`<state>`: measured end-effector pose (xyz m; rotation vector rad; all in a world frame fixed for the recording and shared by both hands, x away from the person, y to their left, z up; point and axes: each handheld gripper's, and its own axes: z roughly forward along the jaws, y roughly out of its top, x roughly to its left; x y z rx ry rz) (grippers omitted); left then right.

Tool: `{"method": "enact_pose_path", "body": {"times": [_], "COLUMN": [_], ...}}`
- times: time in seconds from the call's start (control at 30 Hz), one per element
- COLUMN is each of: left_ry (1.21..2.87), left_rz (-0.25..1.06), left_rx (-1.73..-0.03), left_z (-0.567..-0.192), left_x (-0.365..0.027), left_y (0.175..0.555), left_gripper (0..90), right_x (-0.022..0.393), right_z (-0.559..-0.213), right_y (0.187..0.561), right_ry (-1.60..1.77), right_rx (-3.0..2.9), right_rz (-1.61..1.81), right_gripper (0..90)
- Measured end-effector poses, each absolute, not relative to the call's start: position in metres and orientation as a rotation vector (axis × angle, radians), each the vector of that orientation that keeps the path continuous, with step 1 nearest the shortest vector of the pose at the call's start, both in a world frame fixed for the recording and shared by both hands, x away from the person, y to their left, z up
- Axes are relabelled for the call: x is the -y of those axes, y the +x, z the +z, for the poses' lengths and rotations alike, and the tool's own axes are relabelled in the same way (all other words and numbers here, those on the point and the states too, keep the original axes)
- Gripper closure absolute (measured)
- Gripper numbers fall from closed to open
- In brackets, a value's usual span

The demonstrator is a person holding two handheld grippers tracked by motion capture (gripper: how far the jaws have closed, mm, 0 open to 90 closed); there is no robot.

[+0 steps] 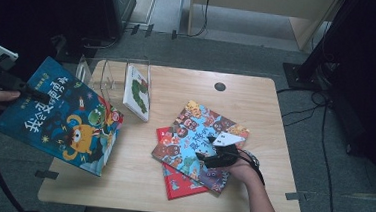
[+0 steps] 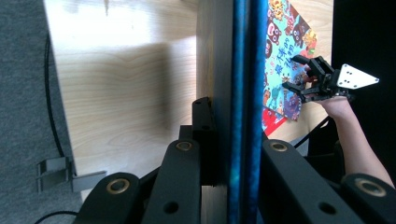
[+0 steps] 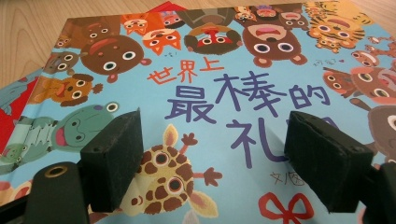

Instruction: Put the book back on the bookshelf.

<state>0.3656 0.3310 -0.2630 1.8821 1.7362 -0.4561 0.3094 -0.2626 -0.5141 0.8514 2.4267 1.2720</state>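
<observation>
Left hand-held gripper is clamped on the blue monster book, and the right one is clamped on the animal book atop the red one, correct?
Not quite. The right hand-held gripper is open over the animal book, as the right gripper view shows. The left hand-held gripper does clamp the blue monster book.

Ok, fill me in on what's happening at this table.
A person is sorting picture books with a gripper in each hand. The left gripper is shut on the edge of a dark blue monster book, holding it up at the table's left edge. The right gripper hovers open over a light blue animal book lying on a red book. Another book stands in a clear rack.
</observation>
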Motion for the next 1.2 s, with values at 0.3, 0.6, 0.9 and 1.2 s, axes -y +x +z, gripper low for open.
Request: {"method": "enact_pose_path", "body": {"times": [0.3,0.6,0.9,1.2], "left_ry": [1.871,1.849,1.911,1.896], "left_rz": [-0.403,-0.327,-0.285,-0.281], "left_rx": [-1.801,-1.864,-1.917,-1.948], "left_z": [-0.257,-0.246,-0.241,-0.237], "left_x": [-0.349,-0.355,-0.338,-0.332], "left_y": [0.365,0.378,0.398,0.410], "left_gripper": [83.4,83.5,83.4,83.4], "right_x": [0.263,0.263,0.263,0.263], "right_z": [-0.514,-0.514,-0.514,-0.514], "right_y": [0.310,0.310,0.310,0.310], "right_ry": [0.845,0.844,0.845,0.847], "right_rx": [-2.429,-2.428,-2.428,-2.431], "right_rz": [1.272,1.271,1.271,1.271], "right_gripper": [19.4,19.6,19.8,19.8]}}
